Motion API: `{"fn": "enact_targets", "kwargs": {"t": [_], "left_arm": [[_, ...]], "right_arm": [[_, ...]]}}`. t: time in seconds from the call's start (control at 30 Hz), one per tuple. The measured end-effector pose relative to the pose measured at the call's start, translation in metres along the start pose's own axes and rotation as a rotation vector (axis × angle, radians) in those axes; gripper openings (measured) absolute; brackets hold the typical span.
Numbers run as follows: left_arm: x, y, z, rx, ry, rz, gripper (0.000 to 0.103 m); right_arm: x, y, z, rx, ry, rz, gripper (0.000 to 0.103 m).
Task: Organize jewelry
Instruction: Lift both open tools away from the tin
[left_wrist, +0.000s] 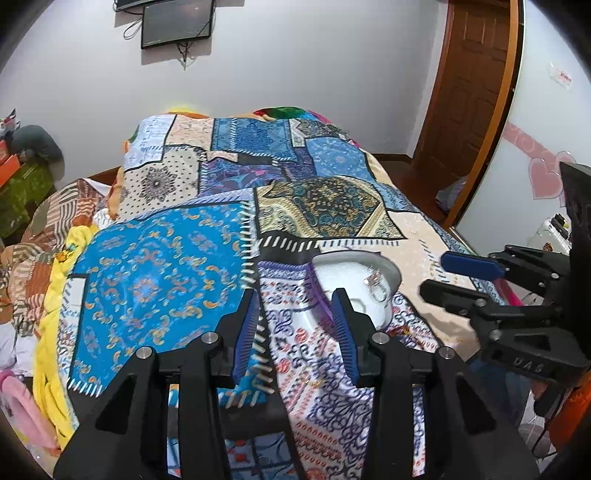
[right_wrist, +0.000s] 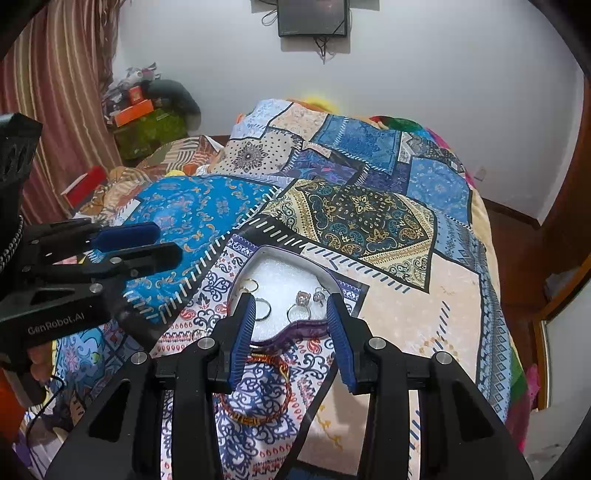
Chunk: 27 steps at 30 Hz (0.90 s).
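Patchwork bedspread (right_wrist: 369, 218) is covering the whole bed and acting as a soft, uneven work surface, so anything pressed into it is going to sink and shift. Heart-shaped jewelry box (right_wrist: 280, 275) is sitting open on it near the front edge, white foam insert facing up, purple rim toward the grippers. Right gripper (right_wrist: 291, 325) is hovering just short of the box with jaws spread wide and nothing between them; left gripper (left_wrist: 297, 325) is likewise hanging wide and empty beside the box's left side, rim showing between its fingers. Red-and-gold bangle (right_wrist: 258, 387) is lying flat on the cloth outside the box, directly under the right gripper, looking like the next piece to go in. Rings are already resting on the foam: gold ring (right_wrist: 251, 285) at left, silver ring (right_wrist: 263, 309) just below it, stone ring (right_wrist: 301, 304) at centre-right. For the bangle I'm suggesting coming down steep, pinching one side of the hoop across its thin wall, not scooping cloth, while the left is bracing the box rim so it isn't sliding
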<state>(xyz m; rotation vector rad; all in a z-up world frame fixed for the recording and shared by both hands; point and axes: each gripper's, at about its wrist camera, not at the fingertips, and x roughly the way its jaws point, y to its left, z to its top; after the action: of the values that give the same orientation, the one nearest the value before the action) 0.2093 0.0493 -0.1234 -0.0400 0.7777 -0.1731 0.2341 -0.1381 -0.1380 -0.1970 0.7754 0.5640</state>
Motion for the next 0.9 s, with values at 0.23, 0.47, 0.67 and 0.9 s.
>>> {"fn": "enact_targets", "kwargs": {"t": [0.23,0.47,0.67,0.9], "left_arm": [[-0.001,0.017,-0.017,-0.013,0.046,0.025,0.040],[0.011,0.014,-0.043,0.005,0.117,0.007,0.040],[0.021,0.009,-0.063,0.006,0.169,-0.022,0.040],[0.023,0.006,-0.075,-0.008,0.192,-0.040,0.040]], "right_arm": [[-0.003,-0.002,-0.013,0.010,0.028,-0.009,0.037],[0.003,-0.007,-0.035,0.046,0.096,-0.007,0.037],[0.008,-0.005,-0.057,0.056,0.164,0.027,0.037],[0.010,0.006,-0.063,0.057,0.173,0.042,0.047]]}}
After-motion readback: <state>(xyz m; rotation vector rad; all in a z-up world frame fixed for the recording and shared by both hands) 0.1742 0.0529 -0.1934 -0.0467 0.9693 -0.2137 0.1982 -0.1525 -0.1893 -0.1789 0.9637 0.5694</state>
